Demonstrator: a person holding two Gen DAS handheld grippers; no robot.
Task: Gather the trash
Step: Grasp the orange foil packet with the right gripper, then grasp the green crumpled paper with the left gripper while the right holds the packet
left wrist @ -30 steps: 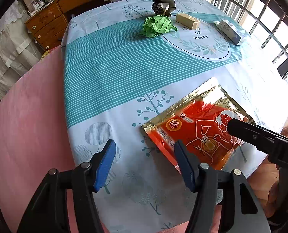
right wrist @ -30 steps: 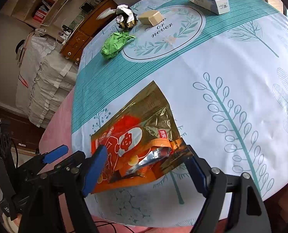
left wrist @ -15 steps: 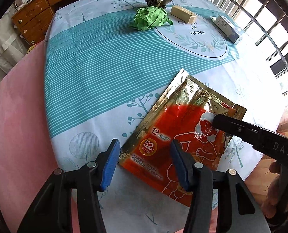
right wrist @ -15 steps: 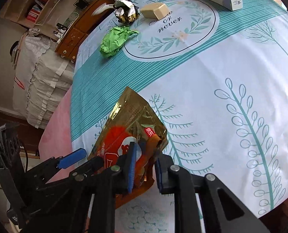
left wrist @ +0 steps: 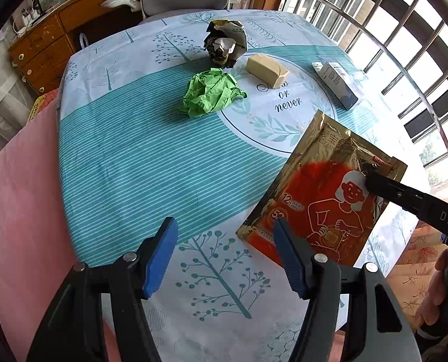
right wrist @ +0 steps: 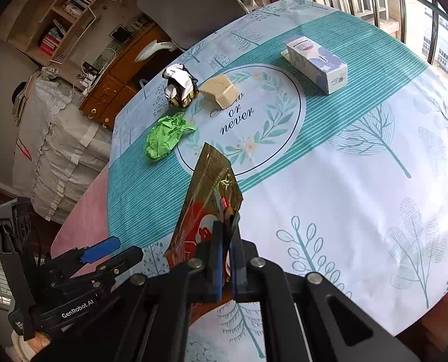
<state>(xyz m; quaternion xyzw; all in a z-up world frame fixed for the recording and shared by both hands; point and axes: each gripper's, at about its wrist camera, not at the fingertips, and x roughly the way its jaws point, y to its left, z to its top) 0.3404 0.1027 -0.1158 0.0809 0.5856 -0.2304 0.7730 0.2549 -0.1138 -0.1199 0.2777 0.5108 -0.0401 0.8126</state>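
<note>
Since I want the orange-gold pouch [right wrist: 207,208] off the tablecloth [left wrist: 139,163], R gripper [right wrist: 227,259] is clenched on its near corner, pouch tilted up. L gripper [left wrist: 224,256] just widened, nothing betw. jaws, free for next grab. Farther: green paper wad [left wrist: 210,92], foil wrapper [left wrist: 224,46], tan block [left wrist: 266,69], box [right wrist: 316,63] untouched.

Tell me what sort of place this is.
Most likely a lived-in home room: a table under a printed tablecloth, a wooden drawer chest beside it, bookshelves on the wall, and a barred window.
</note>
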